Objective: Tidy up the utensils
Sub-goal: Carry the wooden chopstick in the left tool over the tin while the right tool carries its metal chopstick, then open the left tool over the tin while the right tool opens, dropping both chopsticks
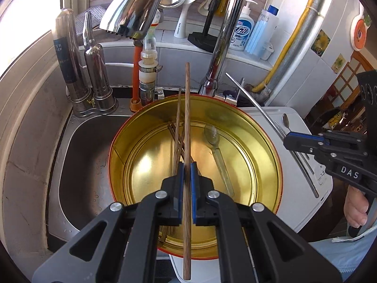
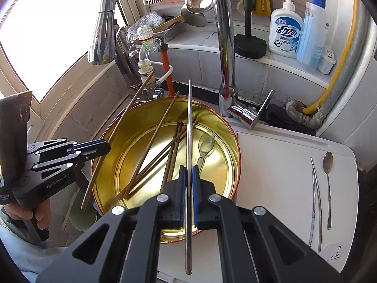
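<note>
A round gold tin [image 1: 122,146] [image 2: 110,146] with a red rim sits over the sink and holds several wooden chopsticks [image 1: 176,139] [image 2: 150,151] and a clear plastic spoon [image 1: 213,134] [image 2: 206,141]. My left gripper [image 1: 187,167] [image 2: 103,145] is shut on a wooden chopstick [image 1: 187,108] [image 2: 122,118], held above the tin. My right gripper [image 2: 188,171] [image 1: 288,139] is shut on a metal chopstick [image 2: 189,118] [image 1: 254,99], also above the tin. On the white board [image 2: 271,165] lie two metal chopsticks [image 2: 315,200] and a metal spoon [image 2: 328,176].
A chrome tap [image 2: 223,47] and its spray head [image 1: 132,11] hang over the tin. Filter canisters [image 1: 94,77] stand at the sink's back left. Soap bottles [image 2: 286,28] and a phone stand [image 2: 249,42] line the back ledge. The steel sink [image 1: 80,155] is to the left.
</note>
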`<state>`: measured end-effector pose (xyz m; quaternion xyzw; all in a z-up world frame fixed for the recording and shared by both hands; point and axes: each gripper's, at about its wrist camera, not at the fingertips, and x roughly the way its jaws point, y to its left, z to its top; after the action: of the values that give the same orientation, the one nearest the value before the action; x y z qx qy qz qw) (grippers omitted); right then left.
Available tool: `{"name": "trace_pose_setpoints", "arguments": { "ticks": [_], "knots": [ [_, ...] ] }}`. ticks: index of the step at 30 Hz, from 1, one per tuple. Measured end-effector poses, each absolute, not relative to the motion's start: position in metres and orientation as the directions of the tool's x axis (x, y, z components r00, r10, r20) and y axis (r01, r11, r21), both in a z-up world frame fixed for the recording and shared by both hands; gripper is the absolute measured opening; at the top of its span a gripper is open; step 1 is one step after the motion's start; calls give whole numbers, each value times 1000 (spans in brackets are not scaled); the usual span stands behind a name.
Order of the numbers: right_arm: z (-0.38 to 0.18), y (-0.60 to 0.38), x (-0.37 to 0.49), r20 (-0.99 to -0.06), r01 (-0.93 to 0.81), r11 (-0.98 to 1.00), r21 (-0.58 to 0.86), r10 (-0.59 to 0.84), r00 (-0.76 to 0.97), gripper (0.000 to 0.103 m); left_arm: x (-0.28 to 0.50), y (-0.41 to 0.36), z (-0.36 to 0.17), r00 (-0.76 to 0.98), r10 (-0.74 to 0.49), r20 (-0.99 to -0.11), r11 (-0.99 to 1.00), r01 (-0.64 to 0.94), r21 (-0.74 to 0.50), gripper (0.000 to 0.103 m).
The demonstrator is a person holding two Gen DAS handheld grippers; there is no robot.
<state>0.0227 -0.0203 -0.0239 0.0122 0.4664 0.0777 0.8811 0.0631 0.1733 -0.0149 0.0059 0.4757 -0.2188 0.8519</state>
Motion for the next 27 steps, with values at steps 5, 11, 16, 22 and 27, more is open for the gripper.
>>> {"name": "trace_pose_setpoints", "arguments": {
  "ticks": [5, 11, 16, 22, 27],
  "knots": [
    [-30, -16, 39, -835, -111, 990, 82, 129, 535, 6, 78, 173, -25, 418, -398, -817, 889, 395, -231, 5],
    [-39, -16, 51, -851, -105, 991, 86, 128, 510, 6, 91, 164, -34, 383, -413, -826, 876, 417, -244, 5],
    [-51, -14, 58, -868, -117, 989, 90, 135, 478, 6, 94, 160, -44, 360, -407, -839, 874, 422, -243, 5],
    [-58, -12, 61, -875, -121, 988, 99, 144, 461, 6, 92, 160, -53, 348, -383, -855, 884, 407, -230, 5],
    [-52, -13, 59, -868, -114, 990, 79, 125, 481, 9, 87, 160, -49, 383, -335, -861, 898, 407, -168, 15]
  ]
}}
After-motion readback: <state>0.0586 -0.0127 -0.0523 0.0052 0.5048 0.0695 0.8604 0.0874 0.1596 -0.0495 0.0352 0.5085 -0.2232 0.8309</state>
